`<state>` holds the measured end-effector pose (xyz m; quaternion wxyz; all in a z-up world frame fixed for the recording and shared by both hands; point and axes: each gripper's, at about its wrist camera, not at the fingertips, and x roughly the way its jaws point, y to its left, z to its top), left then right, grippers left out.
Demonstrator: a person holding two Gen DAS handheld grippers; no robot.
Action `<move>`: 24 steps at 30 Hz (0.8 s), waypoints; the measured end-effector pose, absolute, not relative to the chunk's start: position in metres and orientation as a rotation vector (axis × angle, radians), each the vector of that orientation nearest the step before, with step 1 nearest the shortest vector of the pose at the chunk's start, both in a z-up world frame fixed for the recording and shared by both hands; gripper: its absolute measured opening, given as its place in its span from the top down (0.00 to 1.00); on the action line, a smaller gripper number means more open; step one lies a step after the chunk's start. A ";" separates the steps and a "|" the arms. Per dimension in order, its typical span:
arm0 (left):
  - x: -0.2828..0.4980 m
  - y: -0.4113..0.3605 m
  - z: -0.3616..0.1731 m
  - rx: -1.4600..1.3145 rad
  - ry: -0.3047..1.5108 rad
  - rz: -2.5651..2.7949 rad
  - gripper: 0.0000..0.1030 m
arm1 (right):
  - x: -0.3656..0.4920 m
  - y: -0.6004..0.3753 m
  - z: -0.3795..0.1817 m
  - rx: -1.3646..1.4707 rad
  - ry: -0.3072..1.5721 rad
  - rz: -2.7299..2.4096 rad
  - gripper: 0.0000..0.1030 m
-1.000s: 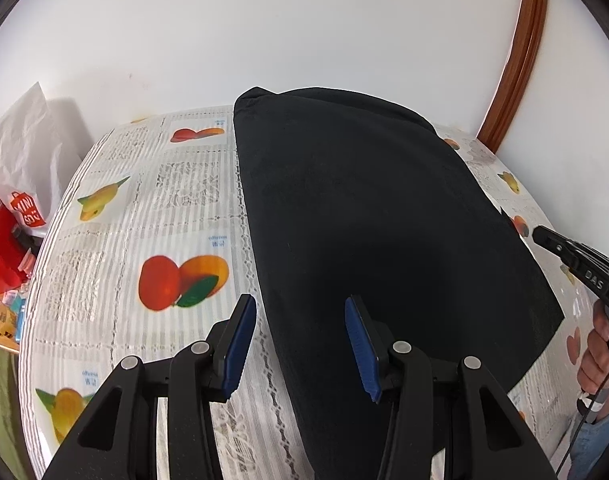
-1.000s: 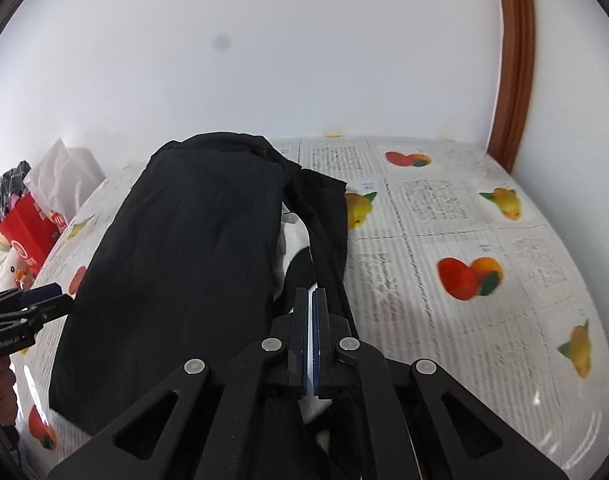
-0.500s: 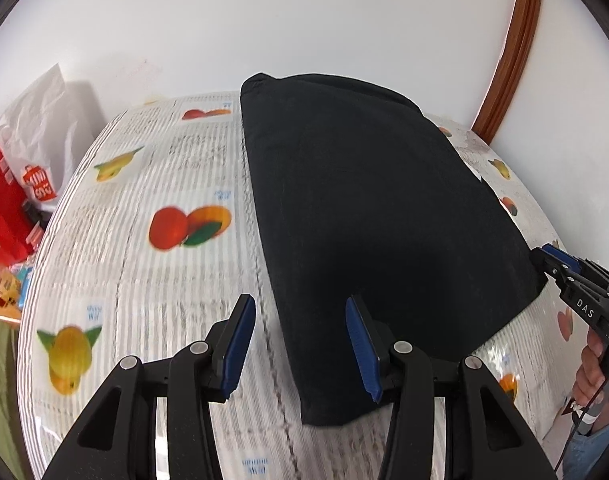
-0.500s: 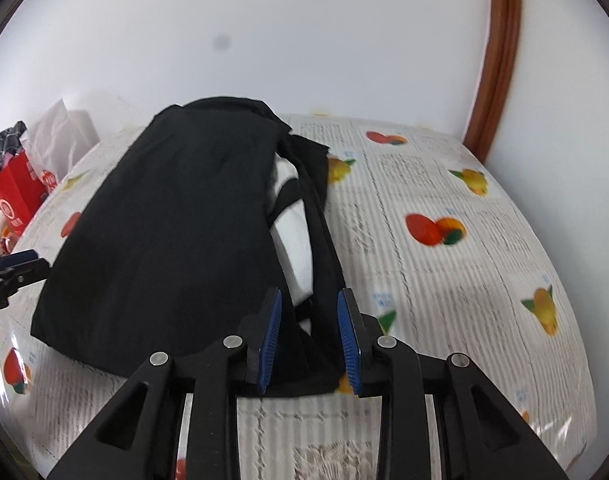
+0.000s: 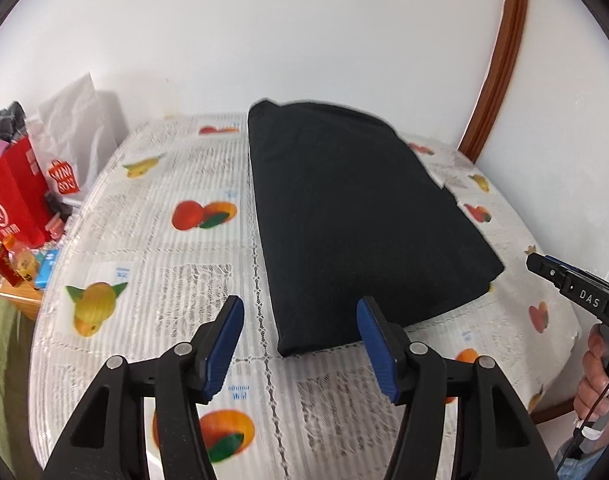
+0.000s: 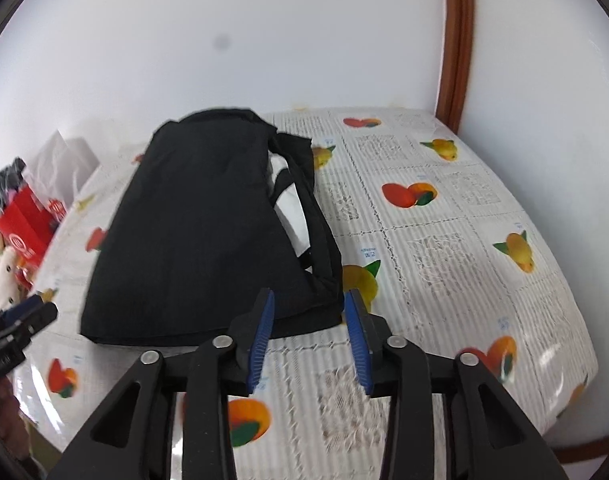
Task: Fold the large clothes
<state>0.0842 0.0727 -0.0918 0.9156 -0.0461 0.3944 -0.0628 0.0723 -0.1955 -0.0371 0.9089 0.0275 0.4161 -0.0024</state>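
The folded garment (image 5: 356,224) lies on the table (image 5: 152,264) ahead of both grippers; bags (image 5: 20,196) stand far left.

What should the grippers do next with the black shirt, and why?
Probably bring the right gripper forward to pinch the near right corner of the black shirt. Both grippers are open and hold nothing, and the shirt's right side lies uneven, with white lining showing beside the flap. The left gripper hangs just short of the near edge.

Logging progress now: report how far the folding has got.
Done: the black garment lies folded lengthwise on the fruit-print tablecloth. In hand: nothing; left gripper and right gripper hover with jaws open. Left: the loose right edge showing white, probably a cross fold.
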 end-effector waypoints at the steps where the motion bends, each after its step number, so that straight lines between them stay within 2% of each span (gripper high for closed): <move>1: 0.078 0.071 -0.085 -0.091 0.797 -0.123 0.41 | 0.064 -0.194 -0.028 0.057 0.846 -0.011 0.55; 3: 0.067 0.069 -0.075 -0.087 0.774 -0.119 0.38 | 0.054 -0.192 -0.016 0.044 0.831 -0.023 0.49; 6: 0.048 0.064 -0.060 -0.075 0.748 -0.124 0.34 | 0.031 -0.186 0.007 0.026 0.788 -0.033 0.49; 8: 0.035 0.059 -0.050 -0.068 0.718 -0.113 0.28 | 0.018 -0.183 0.018 0.024 0.772 -0.033 0.43; 10: 0.022 0.055 -0.041 -0.057 0.695 -0.104 0.27 | 0.002 -0.181 0.028 0.010 0.747 -0.048 0.22; 12: 0.011 0.053 -0.035 -0.051 0.677 -0.094 0.25 | -0.011 -0.181 0.035 -0.001 0.714 -0.069 0.14; 18: -0.016 0.045 -0.027 -0.031 0.650 -0.074 0.22 | -0.050 -0.180 0.044 -0.028 0.672 -0.088 0.07; 24: -0.032 0.039 -0.028 -0.016 0.639 -0.083 0.20 | -0.074 -0.180 0.044 -0.049 0.659 -0.107 0.05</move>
